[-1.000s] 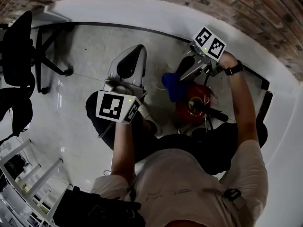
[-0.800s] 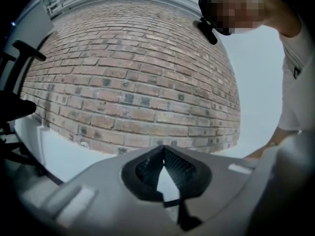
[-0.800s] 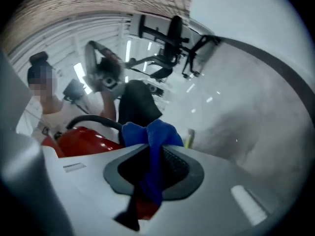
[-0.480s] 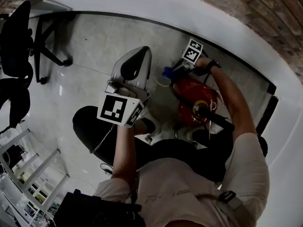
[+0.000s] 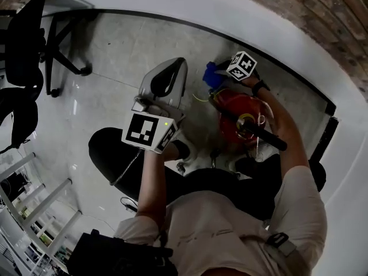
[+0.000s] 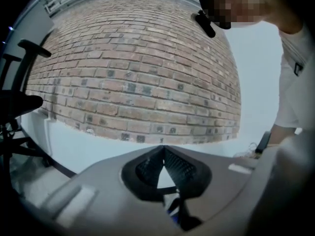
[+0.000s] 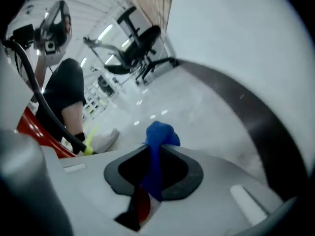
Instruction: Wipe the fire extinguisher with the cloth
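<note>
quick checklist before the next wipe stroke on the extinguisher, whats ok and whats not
1. Cloth gripped: ok. The right gripper is shut on the blue cloth.
2. Cloth against the fire extinguisher: cannot tell. The head view shows the cloth at its far edge, but contact is unclear.
3. Left gripper free: ok. Its jaws are together with nothing between them.
4. Extinguisher steadied: not ok. The left gripper is held apart from it.
5. Black hose out of the way: ok. It lies across the near side, away from the cloth.
</note>
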`<state>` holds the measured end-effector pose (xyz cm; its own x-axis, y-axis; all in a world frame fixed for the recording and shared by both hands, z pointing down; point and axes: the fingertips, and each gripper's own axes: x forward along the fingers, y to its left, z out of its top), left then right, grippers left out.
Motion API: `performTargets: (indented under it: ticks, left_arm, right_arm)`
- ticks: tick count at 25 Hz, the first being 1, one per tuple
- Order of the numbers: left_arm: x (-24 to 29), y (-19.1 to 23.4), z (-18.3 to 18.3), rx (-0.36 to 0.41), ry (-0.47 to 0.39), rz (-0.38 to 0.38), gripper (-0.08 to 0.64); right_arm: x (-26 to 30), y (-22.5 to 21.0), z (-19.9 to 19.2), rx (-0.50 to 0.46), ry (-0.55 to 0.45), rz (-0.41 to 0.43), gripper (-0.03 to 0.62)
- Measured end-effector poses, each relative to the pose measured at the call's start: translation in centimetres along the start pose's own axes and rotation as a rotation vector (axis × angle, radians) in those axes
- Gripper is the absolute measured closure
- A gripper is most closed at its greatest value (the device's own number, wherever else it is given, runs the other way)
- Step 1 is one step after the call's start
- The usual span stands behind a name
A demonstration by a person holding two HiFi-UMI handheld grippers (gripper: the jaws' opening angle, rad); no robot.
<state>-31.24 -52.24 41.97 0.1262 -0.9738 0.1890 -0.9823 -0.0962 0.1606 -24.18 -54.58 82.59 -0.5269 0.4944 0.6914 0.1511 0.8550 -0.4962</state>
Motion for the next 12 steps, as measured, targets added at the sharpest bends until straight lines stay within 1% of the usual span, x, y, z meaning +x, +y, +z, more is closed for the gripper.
performTargets:
  ticks: [3, 6, 7, 9, 11, 12]
  left_arm:
    - [-1.4, -1.0, 2.5, 0.012, -0.052, -0.008, 0.560]
    - [-3.0, -3.0, 4.9, 0.030, -0.116, -0.035, 0.560]
    - [-3.6, -3.9, 5.6, 0.040, -0.138, -0.050, 0.560]
    - [-5.1, -5.6, 6.9, 0.059, -0.177, -0.076, 0.560]
    - [-7.1, -7.5, 8.0, 0.076, -0.208, -0.093, 0.560]
    - [-8.3, -8.5, 8.4, 0.083, -0.221, -0.098, 0.560]
  right_arm:
    - [-8.6, -0.5, 4.8, 0.056, -0.270, -0.173, 0.526]
    - [-18.6, 0.4, 7.6, 0.102, -0.525, -0.348, 0.525]
    - [-22.1, 1.4, 8.4, 0.096, -0.613, -0.401, 0.525]
    - [-28.5, 4.3, 9.6, 0.049, -0.780, -0.511, 0.526]
    - [-34.0, 8.4, 9.8, -0.012, -0.899, -0.637, 0.528]
    - [-36.3, 10.7, 9.6, -0.048, -0.934, -0.697, 0.528]
